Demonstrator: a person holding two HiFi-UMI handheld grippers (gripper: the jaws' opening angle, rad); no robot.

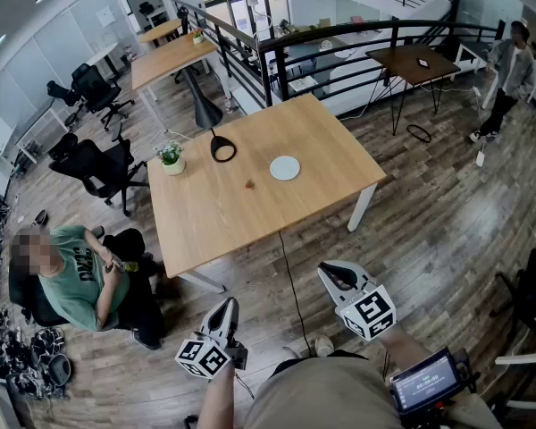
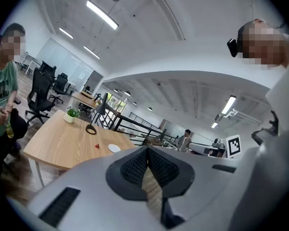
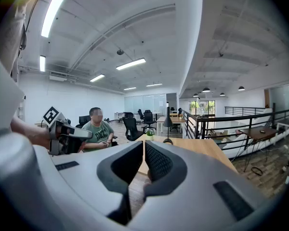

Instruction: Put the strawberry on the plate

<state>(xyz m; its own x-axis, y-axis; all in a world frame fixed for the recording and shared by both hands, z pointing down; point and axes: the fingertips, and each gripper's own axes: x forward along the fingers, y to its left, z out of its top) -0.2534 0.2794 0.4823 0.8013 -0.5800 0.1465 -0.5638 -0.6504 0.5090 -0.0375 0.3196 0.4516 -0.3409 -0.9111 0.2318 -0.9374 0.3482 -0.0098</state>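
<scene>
A: Where is the strawberry (image 1: 248, 184) now?

B: It lies on the table (image 1: 205, 222), near the middle, a little to the left of the plate (image 1: 285, 168). The two are near each other but apart. The plate is white, and nothing lies on it.

A: And the left gripper (image 1: 225, 305)?

B: It hangs low in the head view, over the floor (image 1: 429, 231), well apart from the table. In its own view the pads are pressed together at the tips and nothing is between them. It points almost level, towards the table.

A: The right gripper (image 1: 330, 272) too?

B: Yes, the same. Its jaws are pressed together and hold nothing. It is also over the floor, on the near side of the table, and it is far from the strawberry.

A: What else stands on the table?

B: A small plant (image 1: 171, 158) in a white pot near the left edge, and a black lamp (image 1: 221, 147) just to the right of it, at the far side.

A: Are there people?

B: One person (image 1: 76, 280) in a green shirt sits at the left of the table. Another one (image 1: 511, 65) stands far away at the right, beside a dark table (image 1: 411, 61).
</scene>
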